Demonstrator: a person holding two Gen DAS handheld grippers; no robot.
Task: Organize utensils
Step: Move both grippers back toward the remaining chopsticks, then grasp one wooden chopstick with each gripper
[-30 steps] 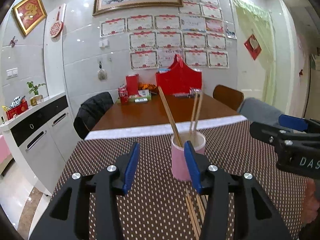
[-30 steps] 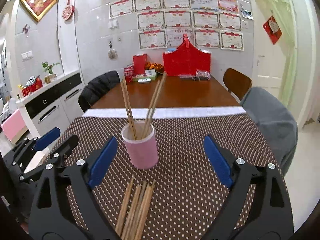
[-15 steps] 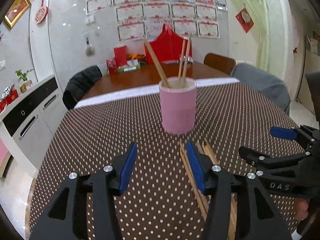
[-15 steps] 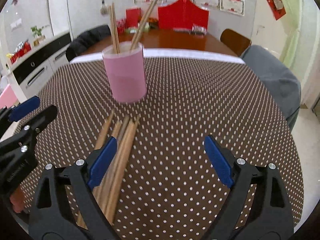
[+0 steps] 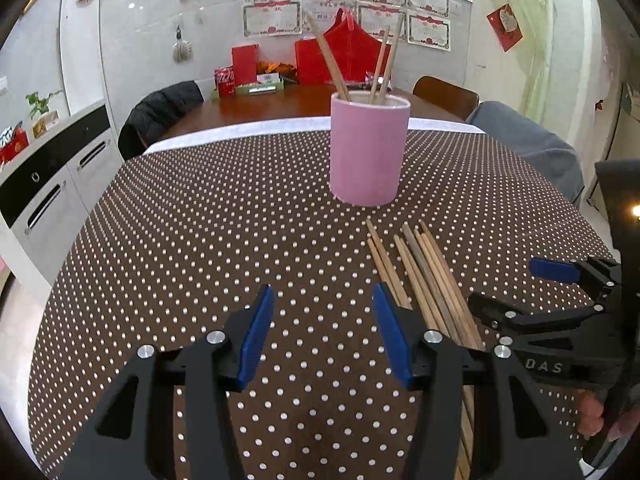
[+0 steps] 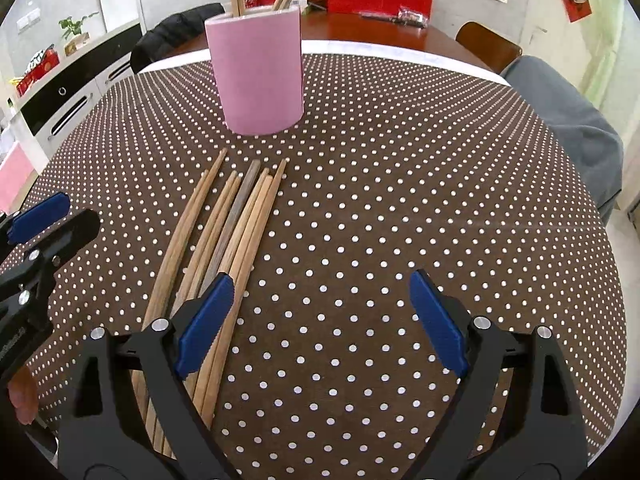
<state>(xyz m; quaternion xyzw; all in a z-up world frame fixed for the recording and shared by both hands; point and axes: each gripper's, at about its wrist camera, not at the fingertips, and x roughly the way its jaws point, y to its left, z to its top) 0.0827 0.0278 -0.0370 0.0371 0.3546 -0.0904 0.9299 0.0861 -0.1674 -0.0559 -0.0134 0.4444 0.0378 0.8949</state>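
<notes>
A pink cup (image 5: 369, 148) stands on the dotted brown tablecloth with three chopsticks (image 5: 380, 65) upright in it; it also shows in the right wrist view (image 6: 258, 74). Several wooden chopsticks (image 6: 224, 236) lie in a bundle in front of the cup, seen in the left wrist view too (image 5: 424, 276). My left gripper (image 5: 322, 334) is open and empty, low over the cloth just left of the bundle. My right gripper (image 6: 320, 320) is open wide and empty, its left finger over the bundle's near part.
The brown dotted tablecloth (image 5: 200, 240) covers the near table; a wooden table (image 5: 288, 102) with red boxes lies beyond. A white cabinet (image 5: 52, 168) stands at the left, a grey-covered chair (image 6: 568, 120) at the right.
Both grippers have pulled back and dropped lower toward the lying chopsticks, so the cup is farther away. Both stay open and empty.
</notes>
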